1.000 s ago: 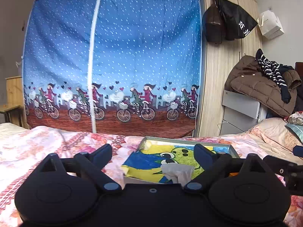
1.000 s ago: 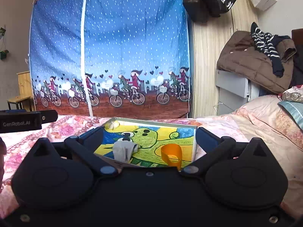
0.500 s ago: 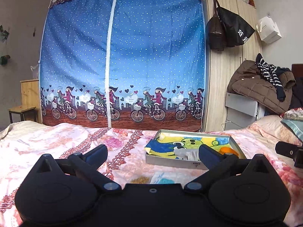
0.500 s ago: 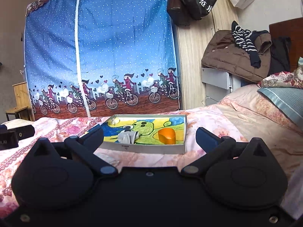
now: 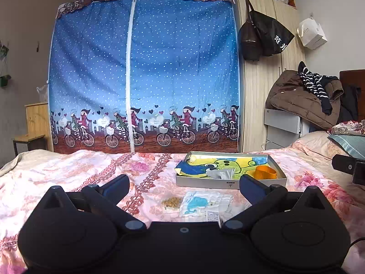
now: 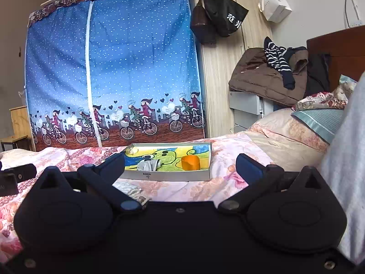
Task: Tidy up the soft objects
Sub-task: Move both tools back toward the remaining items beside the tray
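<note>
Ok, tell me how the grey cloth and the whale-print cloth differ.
The grey cloth lies inside the shallow box; the whale-print cloth lies outside it, on the bedspread. The grey cloth is bunched up; the whale-print cloth is spread flat. One is plain grey, the other white with a blue whale. Neither is gripped.

**Soft daylight, strong fisheye bend**

Both views are evenly lit by diffuse, cool light — no hard shadows on the bedspread [image 5: 68,173]. The blue curtain [image 5: 146,73] bows outward and the wardrobe [image 5: 260,91] edges curve, typical lens distortion. Corners fall dark. Focus is sharp throughout — no motion blur. The white bag [image 6: 275,5] looks slightly overexposed.
</note>
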The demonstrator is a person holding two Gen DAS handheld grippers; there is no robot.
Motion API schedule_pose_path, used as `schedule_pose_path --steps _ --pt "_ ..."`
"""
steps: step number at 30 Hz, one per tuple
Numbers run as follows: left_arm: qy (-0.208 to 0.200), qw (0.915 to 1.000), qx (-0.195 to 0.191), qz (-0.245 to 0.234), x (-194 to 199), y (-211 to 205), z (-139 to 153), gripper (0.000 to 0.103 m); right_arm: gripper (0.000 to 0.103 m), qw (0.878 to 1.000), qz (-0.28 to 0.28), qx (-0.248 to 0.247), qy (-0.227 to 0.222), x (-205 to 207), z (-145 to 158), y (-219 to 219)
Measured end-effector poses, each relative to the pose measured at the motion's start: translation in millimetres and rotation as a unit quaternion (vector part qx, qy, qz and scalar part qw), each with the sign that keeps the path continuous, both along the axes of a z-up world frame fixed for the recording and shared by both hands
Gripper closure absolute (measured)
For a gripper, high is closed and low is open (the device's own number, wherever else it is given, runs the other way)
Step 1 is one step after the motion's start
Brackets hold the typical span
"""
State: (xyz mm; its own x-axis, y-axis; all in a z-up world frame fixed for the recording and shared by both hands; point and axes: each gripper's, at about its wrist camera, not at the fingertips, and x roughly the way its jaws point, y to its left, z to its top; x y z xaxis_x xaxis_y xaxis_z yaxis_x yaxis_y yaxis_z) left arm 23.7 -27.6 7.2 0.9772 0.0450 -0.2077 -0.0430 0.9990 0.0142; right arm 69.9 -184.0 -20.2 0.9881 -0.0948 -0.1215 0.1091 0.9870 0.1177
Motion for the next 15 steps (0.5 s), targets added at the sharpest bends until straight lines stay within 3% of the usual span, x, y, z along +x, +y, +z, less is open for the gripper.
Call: schedule_pose_path --steps 6,10,15 --pt "0.026 0.9996 0.000 0.010 -4 7 -9 0.001 0.000 1.000 -0.009 0.012 0.014 10 -5 0" --pt "0.042 0.9984 -0.026 0.029 -1 18 -13 0.001 0.000 0.999 -0.015 0.015 0.028 17 -12 0" --pt "0.074 0.9953 -0.032 0.054 10 23 -21 0.001 0.000 0.999 -0.019 0.006 0.039 26 -16 -2"
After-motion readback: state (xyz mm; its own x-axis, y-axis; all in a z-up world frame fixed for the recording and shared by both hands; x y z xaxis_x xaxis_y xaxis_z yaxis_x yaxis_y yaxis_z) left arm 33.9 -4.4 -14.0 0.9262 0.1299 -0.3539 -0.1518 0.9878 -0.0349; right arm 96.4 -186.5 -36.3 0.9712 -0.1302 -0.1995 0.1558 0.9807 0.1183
